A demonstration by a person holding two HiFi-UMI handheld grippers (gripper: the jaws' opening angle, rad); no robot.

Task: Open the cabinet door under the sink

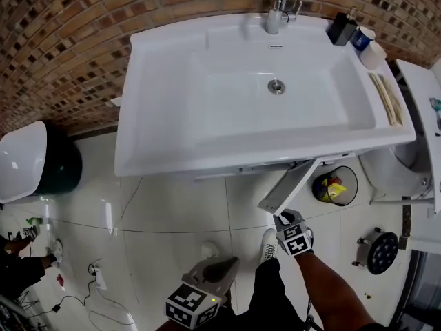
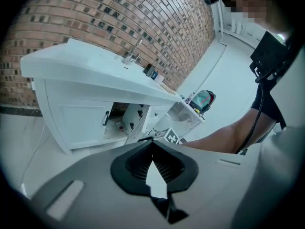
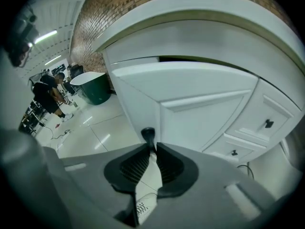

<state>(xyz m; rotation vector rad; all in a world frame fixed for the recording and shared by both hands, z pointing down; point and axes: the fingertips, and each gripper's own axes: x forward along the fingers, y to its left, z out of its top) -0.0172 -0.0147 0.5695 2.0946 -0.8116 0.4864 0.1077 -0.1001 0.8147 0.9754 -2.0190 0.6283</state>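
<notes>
A white sink (image 1: 172, 116) stands against a brick wall, with a white cabinet (image 2: 76, 123) below it. The cabinet's right door (image 1: 289, 185) is swung out toward me, and shelves with small items show behind the door (image 2: 136, 120). My right gripper (image 1: 284, 221) is at the door's outer edge, shut on the black door handle (image 3: 148, 135), which sticks up between the pads. The door panel (image 3: 200, 109) fills that view. My left gripper (image 1: 210, 271) hangs low near the floor, away from the cabinet. It is shut (image 2: 152, 140) with nothing in it.
A dark green bin (image 1: 58, 164) with a white lid is at the left. A black waste bin (image 1: 335, 185) and a toilet (image 1: 403, 164) sit at the right. Small drawers with black knobs (image 3: 269, 123) adjoin the door. Cables (image 1: 96, 281) lie on the tiles; my shoe (image 1: 269, 243) is below the door.
</notes>
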